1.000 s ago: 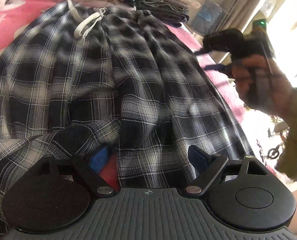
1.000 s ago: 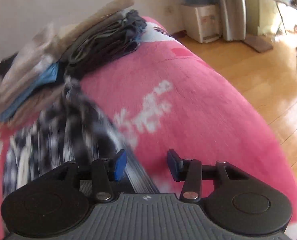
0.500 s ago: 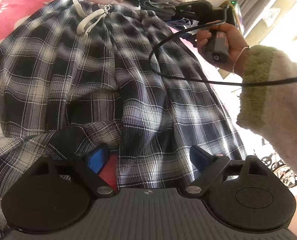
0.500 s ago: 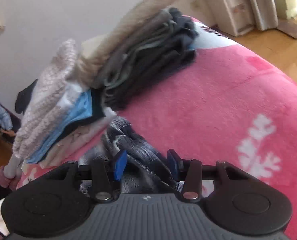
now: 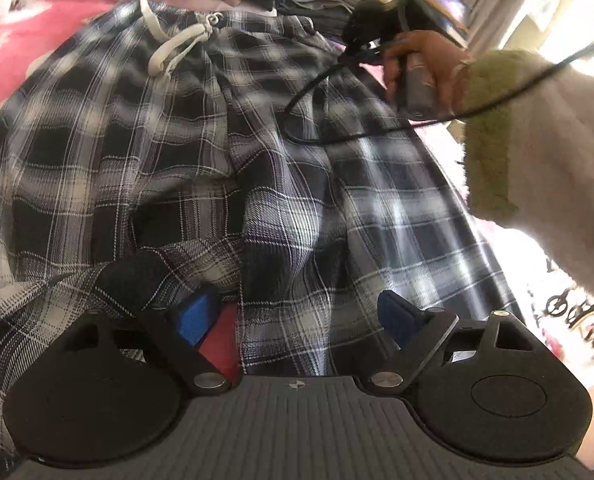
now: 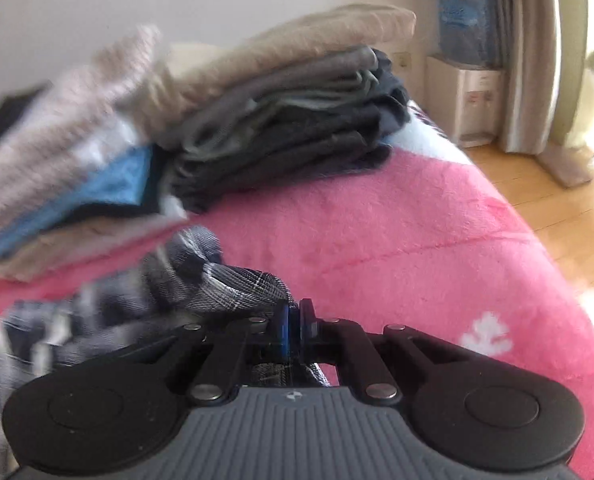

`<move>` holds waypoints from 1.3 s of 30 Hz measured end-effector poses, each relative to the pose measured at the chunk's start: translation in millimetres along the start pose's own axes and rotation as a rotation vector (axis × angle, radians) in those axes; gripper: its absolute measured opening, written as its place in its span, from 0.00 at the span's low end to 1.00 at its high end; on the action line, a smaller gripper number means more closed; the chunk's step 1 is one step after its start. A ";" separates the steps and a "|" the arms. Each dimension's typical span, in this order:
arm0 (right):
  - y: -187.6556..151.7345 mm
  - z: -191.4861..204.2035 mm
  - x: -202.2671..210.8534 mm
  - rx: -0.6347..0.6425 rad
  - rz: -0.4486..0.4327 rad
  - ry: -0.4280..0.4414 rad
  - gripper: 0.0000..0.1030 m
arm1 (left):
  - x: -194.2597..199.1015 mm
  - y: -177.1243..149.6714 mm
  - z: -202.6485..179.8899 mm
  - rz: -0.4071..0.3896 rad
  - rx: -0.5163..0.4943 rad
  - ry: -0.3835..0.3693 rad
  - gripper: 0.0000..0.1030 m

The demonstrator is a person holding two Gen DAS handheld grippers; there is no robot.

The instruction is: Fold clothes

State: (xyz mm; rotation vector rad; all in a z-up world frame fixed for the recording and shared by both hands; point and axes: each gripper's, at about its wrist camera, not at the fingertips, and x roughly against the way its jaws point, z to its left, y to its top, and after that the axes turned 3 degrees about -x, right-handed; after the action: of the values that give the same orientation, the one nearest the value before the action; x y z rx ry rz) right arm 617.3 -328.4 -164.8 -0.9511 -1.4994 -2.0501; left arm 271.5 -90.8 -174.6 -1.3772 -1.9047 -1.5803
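Dark plaid trousers (image 5: 281,184) with a white drawstring (image 5: 177,44) lie spread on the pink blanket, waistband far from me. My left gripper (image 5: 295,316) hovers open over the leg ends, with the right leg's cloth lying between its blue fingers and the pads not pressing. At the far right corner of the waistband, a hand (image 5: 425,64) holds my right gripper. In the right wrist view the right gripper (image 6: 295,322) is closing, and its pads pinch a bunched fold of the plaid trousers (image 6: 233,284).
Two stacks of folded clothes (image 6: 281,120) stand just behind the waistband, against the wall. The pink blanket (image 6: 417,240) runs to the bed's right edge, with wooden floor (image 6: 557,208), a curtain and a white cabinet (image 6: 477,100) beyond. A cable hangs from the right hand across the trousers.
The right gripper travelled along the bed edge to the waistband corner by the stacks, rolled, and its jaws closed on the plaid cloth. The left gripper stayed in place, open.
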 end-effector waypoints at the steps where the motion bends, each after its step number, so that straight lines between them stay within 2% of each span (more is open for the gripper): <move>1: -1.5 1.1 -5.9 0.011 0.009 -0.031 0.12 | 0.2 0.0 0.3 0.000 -0.001 0.000 0.85; 3: -0.5 -1.8 -8.8 -0.019 0.021 -0.033 0.15 | 0.9 0.8 3.8 0.001 0.011 -0.012 0.85; 4: 2.6 -4.4 -5.1 -0.047 0.024 -0.030 0.26 | 1.3 1.2 5.3 0.001 0.018 -0.018 0.85; 5: 6.6 -7.4 0.9 -0.075 0.028 -0.027 0.43 | 1.6 1.6 6.3 0.002 0.025 -0.022 0.84; 7: 14.3 -12.0 20.4 -0.058 0.007 -0.017 0.49 | 2.3 2.4 8.0 0.003 0.038 -0.029 0.84; 10: 22.5 -27.9 59.7 0.045 -0.031 -0.034 0.59 | 3.8 1.1 7.6 0.001 0.026 -0.020 0.84; 14: 31.0 -80.1 121.6 0.022 -0.082 -0.073 0.59 | 6.5 0.1 3.6 -0.004 0.001 0.002 0.84; 17: 34.5 -130.9 179.3 -0.070 -0.164 -0.084 0.59 | 6.8 -0.8 0.7 -0.006 -0.004 0.011 0.83; 19: 21.5 -162.3 210.8 -0.141 -0.186 0.000 0.58 | 9.8 -1.4 2.9 -0.007 -0.005 0.018 0.82; 21: 3.7 -171.8 218.6 -0.111 -0.104 0.077 0.57 | 9.1 -2.2 1.6 -0.009 -0.011 0.029 0.82; 22: -6.2 -174.7 221.0 -0.092 -0.062 0.109 0.57 | 9.0 -2.6 0.8 -0.011 -0.016 0.036 0.81; 27: -86.4 -132.3 178.5 0.050 0.140 0.130 0.56 | 7.9 -3.1 -3.5 -0.025 -0.033 0.074 0.81; 29: -110.3 -119.5 160.8 0.055 0.184 0.148 0.50 | 7.4 -3.3 -3.3 -0.029 -0.039 0.085 0.81; 31: -123.5 -112.4 152.4 0.039 0.184 0.145 0.51 | 6.1 -2.9 -3.3 -0.031 -0.043 0.097 0.81; 36: -123.0 -128.7 159.1 -0.071 0.139 0.170 0.49 | 5.2 -4.8 -6.5 -0.037 -0.066 0.115 0.81; 38: -126.5 -128.1 153.0 -0.043 0.165 0.133 0.39 | 5.6 -4.7 -6.9 -0.040 -0.068 0.119 0.81; 39: -129.2 -126.8 151.5 -0.029 0.175 0.130 0.38 | 5.4 -4.3 -6.4 -0.042 -0.068 0.121 0.81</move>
State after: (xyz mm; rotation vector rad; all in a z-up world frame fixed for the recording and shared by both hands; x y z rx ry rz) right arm 391.6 -397.6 -160.5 -0.9067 -1.2770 -1.9727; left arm 263.3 -93.7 -170.9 -1.2453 -1.8359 -1.7221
